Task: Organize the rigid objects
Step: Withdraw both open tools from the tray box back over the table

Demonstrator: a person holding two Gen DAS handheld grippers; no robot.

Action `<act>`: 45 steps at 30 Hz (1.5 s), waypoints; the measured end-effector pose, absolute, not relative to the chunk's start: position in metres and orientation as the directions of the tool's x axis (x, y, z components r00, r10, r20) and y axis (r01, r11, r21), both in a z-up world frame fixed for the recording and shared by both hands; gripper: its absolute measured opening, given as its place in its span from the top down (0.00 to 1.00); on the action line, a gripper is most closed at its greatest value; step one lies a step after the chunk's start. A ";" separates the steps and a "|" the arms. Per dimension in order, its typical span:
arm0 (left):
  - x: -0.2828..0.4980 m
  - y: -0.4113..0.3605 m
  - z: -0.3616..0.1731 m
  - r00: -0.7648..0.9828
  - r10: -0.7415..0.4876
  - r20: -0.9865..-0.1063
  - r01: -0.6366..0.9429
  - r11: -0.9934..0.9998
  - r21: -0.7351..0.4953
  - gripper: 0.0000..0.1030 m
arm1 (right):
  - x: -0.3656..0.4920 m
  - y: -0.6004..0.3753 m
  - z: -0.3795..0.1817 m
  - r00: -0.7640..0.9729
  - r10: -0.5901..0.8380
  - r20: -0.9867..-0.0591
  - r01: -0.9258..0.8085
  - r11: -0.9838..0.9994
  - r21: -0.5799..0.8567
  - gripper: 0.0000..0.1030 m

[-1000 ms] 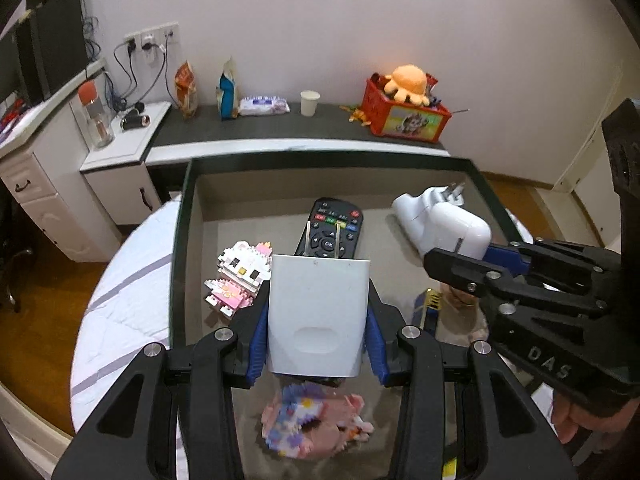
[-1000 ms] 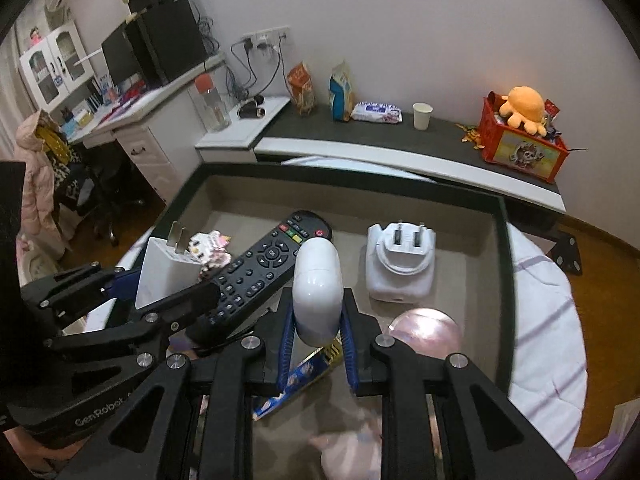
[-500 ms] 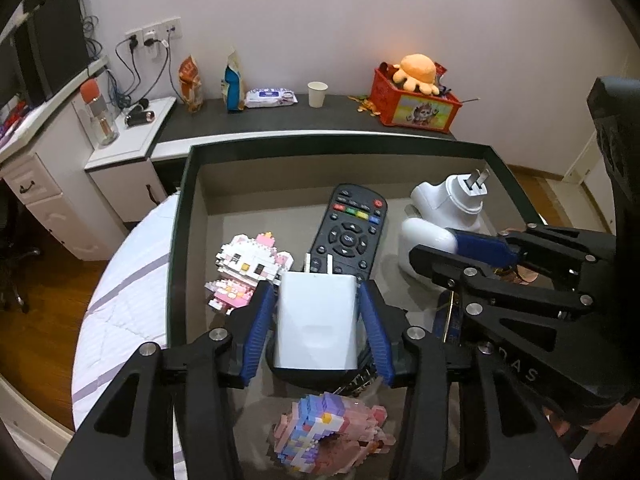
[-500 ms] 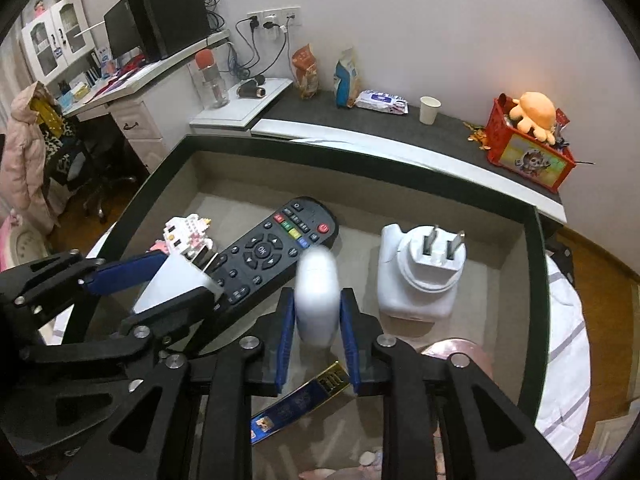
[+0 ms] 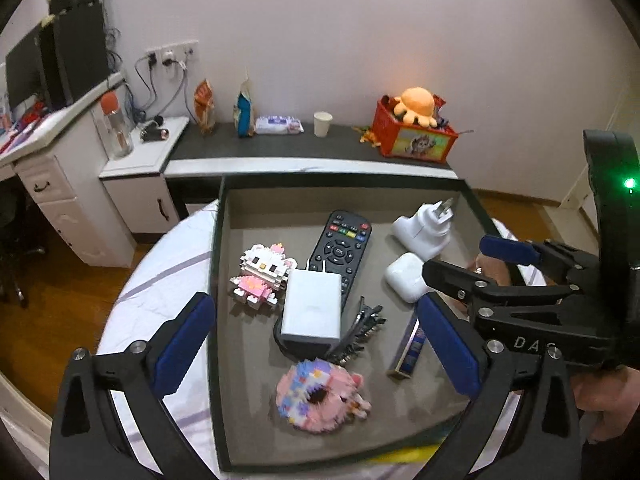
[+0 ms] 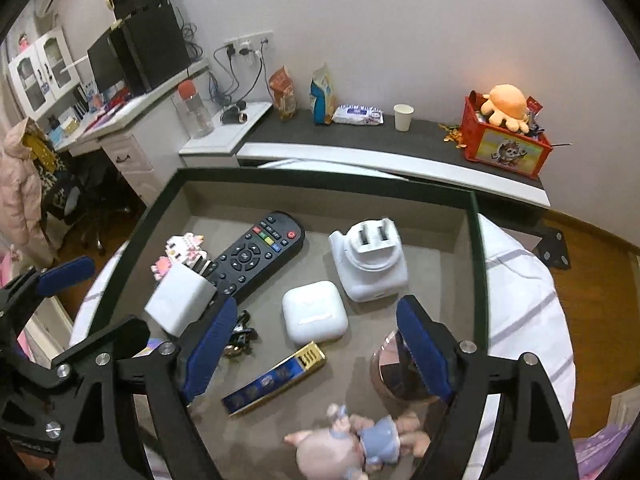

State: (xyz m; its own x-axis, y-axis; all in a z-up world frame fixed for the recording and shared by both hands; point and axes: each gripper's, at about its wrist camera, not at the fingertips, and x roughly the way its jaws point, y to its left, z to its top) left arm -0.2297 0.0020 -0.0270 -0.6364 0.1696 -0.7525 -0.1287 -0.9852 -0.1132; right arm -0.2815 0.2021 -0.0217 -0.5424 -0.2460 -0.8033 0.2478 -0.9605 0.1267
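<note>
A dark-rimmed grey tray [image 5: 219, 264] [image 6: 474, 240] holds the objects. A white charger block [image 5: 312, 311] [image 6: 180, 300] lies in it by the black remote [image 5: 340, 248] [image 6: 256, 252]. A white earbud case [image 5: 406, 282] [image 6: 314, 312] lies next to a large white plug adapter [image 5: 424, 228] [image 6: 370, 264]. My left gripper [image 5: 316, 350] is open and empty above the charger. My right gripper [image 6: 310, 350] is open and empty above the earbud case.
Also in the tray are a white-and-pink block cat [image 5: 262, 274], a pink block figure [image 5: 320, 394], black hair clips [image 5: 362, 330], a blue-and-gold lighter [image 6: 276, 380], a round pink mirror [image 6: 396, 372] and a pig doll [image 6: 352, 450]. The tray sits on a white round table [image 5: 168, 264].
Both grippers have opened and pulled back. The charger block now lies in the tray beside the remote. The earbud case now lies beside the plug adapter.
</note>
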 end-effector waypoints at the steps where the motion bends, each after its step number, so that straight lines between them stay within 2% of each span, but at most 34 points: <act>1: -0.230 0.002 -0.023 -0.642 0.154 -0.751 -0.119 -0.988 -0.100 0.00 | -0.277 0.204 -0.017 -0.549 -0.253 -0.796 0.244 -0.960 0.137 0.19; 2: -0.226 0.003 -0.018 -0.652 0.133 -0.746 -0.108 -0.991 -0.082 0.00 | -0.273 0.205 -0.013 -0.557 -0.254 -0.791 0.238 -0.961 0.140 0.15; 3: -0.221 0.004 -0.013 -0.662 0.113 -0.741 -0.097 -0.993 -0.065 0.00 | -0.269 0.207 -0.008 -0.567 -0.252 -0.784 0.232 -0.962 0.142 0.00; 9: -0.177 0.004 0.022 -0.731 0.091 -0.677 -0.095 -0.995 -0.032 0.00 | -0.228 0.223 0.030 -0.644 -0.250 -0.723 0.196 -0.968 0.160 0.00; 15: -0.129 0.001 0.045 -0.770 0.095 -0.631 -0.077 -0.995 -0.057 0.00 | -0.171 0.231 0.055 -0.703 -0.221 -0.676 0.173 -0.975 0.139 0.00; 25: -0.062 0.010 0.045 -0.803 0.022 -0.596 -0.044 -0.999 0.022 0.00 | -0.093 0.239 0.061 -0.737 -0.162 -0.656 0.121 -0.987 0.108 0.00; 28: -0.048 0.015 0.039 -0.802 0.003 -0.597 -0.036 -0.998 0.043 0.00 | -0.074 0.238 0.057 -0.738 -0.151 -0.658 0.111 -0.988 0.103 0.00; 34: -0.027 0.018 0.019 -0.777 0.029 -0.629 -0.042 -0.999 0.006 0.00 | -0.044 0.236 0.045 -0.730 -0.157 -0.665 0.107 -0.988 0.115 0.00; 45: -0.006 0.011 -0.001 -0.751 0.029 -0.660 -0.028 -1.000 -0.013 0.00 | -0.027 0.249 0.023 -0.696 -0.158 -0.700 0.084 -0.987 0.140 0.00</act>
